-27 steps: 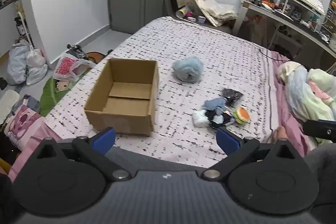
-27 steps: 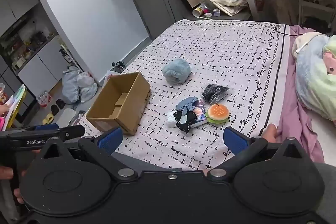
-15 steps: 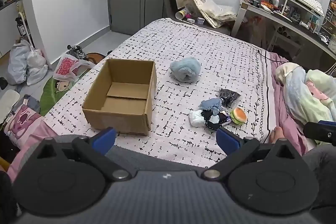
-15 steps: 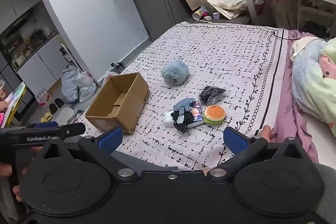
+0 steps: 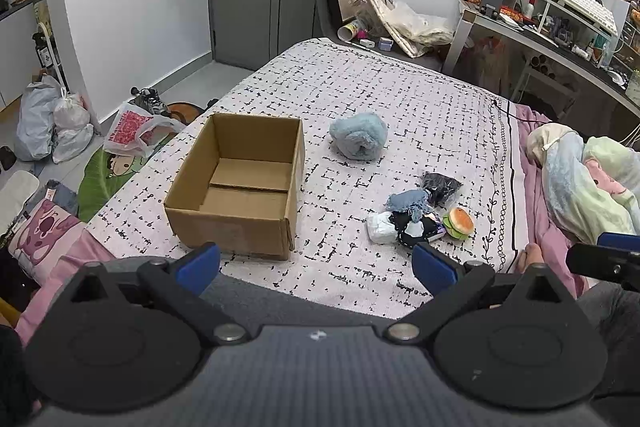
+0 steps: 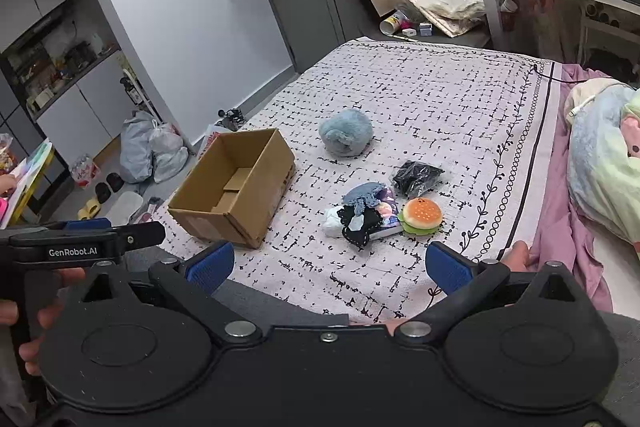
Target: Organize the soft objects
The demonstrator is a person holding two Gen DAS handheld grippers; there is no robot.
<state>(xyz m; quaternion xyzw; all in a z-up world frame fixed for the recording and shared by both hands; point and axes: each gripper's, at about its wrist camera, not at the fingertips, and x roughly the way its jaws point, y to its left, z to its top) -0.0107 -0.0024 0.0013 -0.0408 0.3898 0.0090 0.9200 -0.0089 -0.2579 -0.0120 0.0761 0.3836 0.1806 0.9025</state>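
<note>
Both tongs, left tongs (image 5: 316,265) and right tongs (image 6: 329,269), spread wide above patterned bedspread (image 5: 400,99) (cluttered bedroom, desk (image 5: 560,39) beyond)

The bed (image 5: 400,99) carries a cardboard box (image 5: 240,187), blue plush (image 5: 358,135) and burger toy (image 5: 460,223).

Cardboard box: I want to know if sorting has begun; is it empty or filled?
Empty: the cardboard box shows only its bare floor flaps.

The room is evenly bright with soft, weak shadows. Both views are sharp, without glare. Straight lines bend strongly near the edges.
</note>
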